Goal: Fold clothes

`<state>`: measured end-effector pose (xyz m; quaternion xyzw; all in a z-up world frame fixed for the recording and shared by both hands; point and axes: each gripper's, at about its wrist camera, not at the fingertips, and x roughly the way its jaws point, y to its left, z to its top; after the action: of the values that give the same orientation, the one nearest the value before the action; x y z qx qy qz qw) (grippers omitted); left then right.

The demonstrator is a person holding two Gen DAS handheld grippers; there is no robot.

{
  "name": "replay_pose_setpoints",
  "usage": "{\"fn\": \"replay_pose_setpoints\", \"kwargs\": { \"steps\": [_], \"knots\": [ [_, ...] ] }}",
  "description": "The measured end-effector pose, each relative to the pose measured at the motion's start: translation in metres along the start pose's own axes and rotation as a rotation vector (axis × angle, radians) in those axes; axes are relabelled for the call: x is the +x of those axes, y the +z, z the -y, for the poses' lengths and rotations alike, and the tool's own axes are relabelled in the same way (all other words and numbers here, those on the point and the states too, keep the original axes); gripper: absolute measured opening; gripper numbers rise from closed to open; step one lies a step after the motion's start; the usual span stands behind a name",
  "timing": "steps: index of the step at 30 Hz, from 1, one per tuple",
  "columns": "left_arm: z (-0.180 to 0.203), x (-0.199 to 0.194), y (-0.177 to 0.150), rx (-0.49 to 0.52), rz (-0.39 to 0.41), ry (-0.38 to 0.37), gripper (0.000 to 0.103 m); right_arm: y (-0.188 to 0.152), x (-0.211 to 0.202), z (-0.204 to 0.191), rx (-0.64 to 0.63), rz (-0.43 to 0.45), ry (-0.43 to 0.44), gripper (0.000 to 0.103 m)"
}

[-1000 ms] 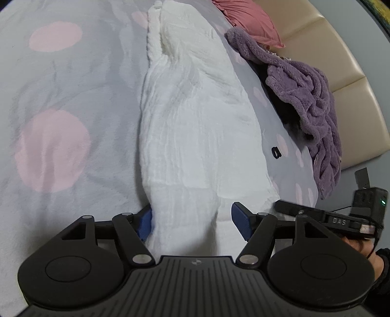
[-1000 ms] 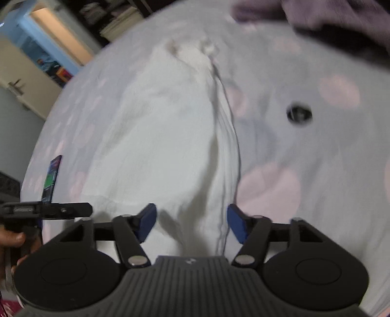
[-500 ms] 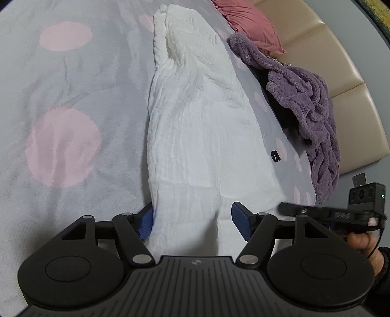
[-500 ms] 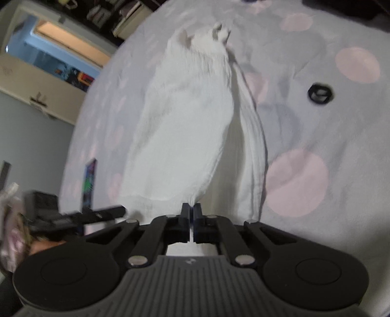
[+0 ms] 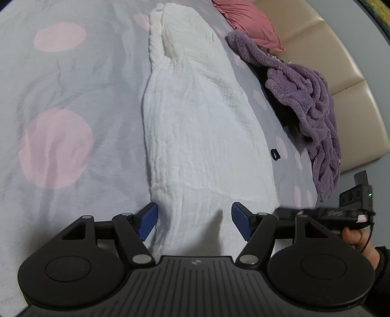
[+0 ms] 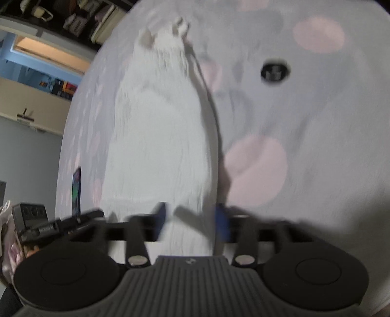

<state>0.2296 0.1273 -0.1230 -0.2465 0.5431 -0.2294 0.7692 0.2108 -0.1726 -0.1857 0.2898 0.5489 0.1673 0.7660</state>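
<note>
1. The left gripper [image 5: 193, 220] hangs over the near end of the white garment [image 5: 202, 126], jaws spread wide, blue pads to either side of the cloth and not pressing it.
2. The right gripper [image 6: 191, 219], blurred, has its jaws opening; the garment's near edge lies between them, ungripped.
3. The garment lies lengthwise on the grey bedspread [image 5: 80, 92] with pink dots.
4. A small black ring [image 5: 275, 154] rests just beside it.
5. Farther off, a purple fleece [image 5: 312, 117] lies heaped, with a pink pillow [image 5: 246, 22] beyond.
</note>
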Motion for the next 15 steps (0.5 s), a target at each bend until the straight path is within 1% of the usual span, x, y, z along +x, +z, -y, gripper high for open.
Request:
{"fn": "replay_pose_setpoints", "kwargs": {
  "steps": [1,2,5,10,12,13,14,15],
  "knots": [
    [-0.001,0.001,0.0,0.0,-0.005,0.003,0.065,0.001,-0.002,0.0,-0.001,0.016,-0.009,0.053],
    [-0.002,0.002,0.001,-0.005,-0.005,0.001,0.065,0.003,0.0,0.004,0.013,0.014,-0.013,0.053],
    [-0.007,0.002,0.003,-0.036,-0.005,-0.016,0.065,0.004,0.013,0.018,0.079,-0.03,0.021,0.053],
    [-0.012,0.007,0.006,-0.094,-0.006,-0.056,0.065,0.006,0.033,0.019,0.082,-0.065,0.134,0.053],
    [-0.016,0.01,0.007,-0.135,-0.017,-0.086,0.06,0.006,0.043,0.019,0.09,-0.095,0.173,0.051],
    [-0.018,0.012,0.008,-0.149,-0.025,-0.096,0.054,0.005,0.048,0.019,0.093,-0.112,0.186,0.049],
    [-0.017,0.014,0.008,-0.153,-0.036,-0.096,0.054,0.003,0.05,0.019,0.089,-0.115,0.185,0.046],
    [-0.016,0.014,0.008,-0.146,-0.04,-0.092,0.054,0.002,0.05,0.018,0.087,-0.111,0.189,0.045]
  ]
}}
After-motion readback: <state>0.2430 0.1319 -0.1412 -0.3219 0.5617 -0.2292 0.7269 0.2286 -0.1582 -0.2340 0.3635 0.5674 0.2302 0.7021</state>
